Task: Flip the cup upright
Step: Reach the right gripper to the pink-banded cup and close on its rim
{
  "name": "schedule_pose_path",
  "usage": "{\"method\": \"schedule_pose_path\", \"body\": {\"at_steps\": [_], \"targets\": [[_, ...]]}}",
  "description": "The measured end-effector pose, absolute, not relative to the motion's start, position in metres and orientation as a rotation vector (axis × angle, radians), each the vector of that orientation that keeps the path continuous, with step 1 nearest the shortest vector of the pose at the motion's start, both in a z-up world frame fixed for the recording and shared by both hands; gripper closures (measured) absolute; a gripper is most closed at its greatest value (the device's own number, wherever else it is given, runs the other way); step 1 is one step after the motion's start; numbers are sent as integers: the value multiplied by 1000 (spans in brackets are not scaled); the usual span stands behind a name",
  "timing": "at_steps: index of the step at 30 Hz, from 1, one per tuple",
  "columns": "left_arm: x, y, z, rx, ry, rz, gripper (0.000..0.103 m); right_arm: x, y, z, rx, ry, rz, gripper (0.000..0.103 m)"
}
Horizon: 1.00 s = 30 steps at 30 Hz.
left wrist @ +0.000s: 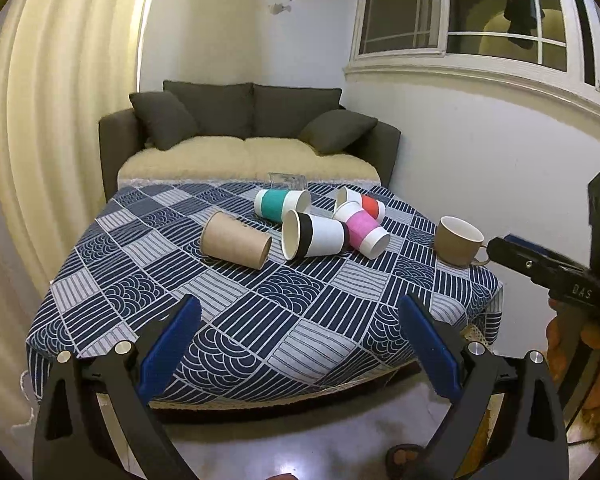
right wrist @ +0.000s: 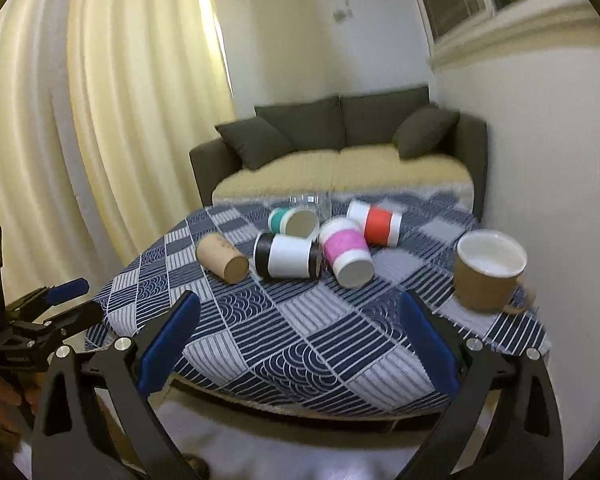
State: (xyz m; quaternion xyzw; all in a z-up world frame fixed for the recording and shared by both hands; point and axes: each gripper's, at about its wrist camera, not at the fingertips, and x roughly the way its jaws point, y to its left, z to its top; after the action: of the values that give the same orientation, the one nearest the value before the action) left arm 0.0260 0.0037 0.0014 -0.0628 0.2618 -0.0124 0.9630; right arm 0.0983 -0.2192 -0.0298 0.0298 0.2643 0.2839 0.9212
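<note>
Several paper cups lie on their sides on the patterned table: a plain brown cup [left wrist: 235, 246] [right wrist: 222, 258], a black-and-white cup [left wrist: 314, 235] [right wrist: 287, 256], a pink-banded cup [left wrist: 362, 230] [right wrist: 346, 251], a teal-banded cup [left wrist: 282, 205] [right wrist: 294, 221] and a red-banded cup [left wrist: 362, 203] [right wrist: 376, 223]. A brown ceramic mug [left wrist: 458, 240] [right wrist: 488, 274] stands upright at the right. My left gripper [left wrist: 300, 312] is open and empty over the table's near edge. My right gripper [right wrist: 300, 312] is open and empty, its tip showing in the left wrist view [left wrist: 500, 246] beside the mug.
The table has a blue-and-white cloth [left wrist: 260, 312] [right wrist: 320, 340]. A clear glass [left wrist: 287, 179] [right wrist: 310, 204] stands at the far edge. A dark sofa [left wrist: 252, 128] [right wrist: 340, 136] sits behind, curtains on the left, a wall and window on the right.
</note>
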Motion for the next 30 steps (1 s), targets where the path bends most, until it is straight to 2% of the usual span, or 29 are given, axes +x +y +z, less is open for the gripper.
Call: {"method": "schedule_pose_path", "body": {"at_steps": [7,14,19,22,24,30], "targets": [[67,15,5,-133,581,-54,7,148,-198,-23,-34,612,624,5],[117,20,-1,-158,634,-90,7,225,-152,-32,-229,810,722,5],[148,19,-14,-181,673,-102,7,288,-128,-47,-290,1003,701,21],[157,16,-24,-190,697,-117,7,320,-117,-59,-317,1117,670,24],[158,15,-32,-189,710,-124,7,335,-113,-65,-319,1177,651,34],[159,18,-42,-200,726,-141,7,363,-111,-83,-303,1307,589,36]]}}
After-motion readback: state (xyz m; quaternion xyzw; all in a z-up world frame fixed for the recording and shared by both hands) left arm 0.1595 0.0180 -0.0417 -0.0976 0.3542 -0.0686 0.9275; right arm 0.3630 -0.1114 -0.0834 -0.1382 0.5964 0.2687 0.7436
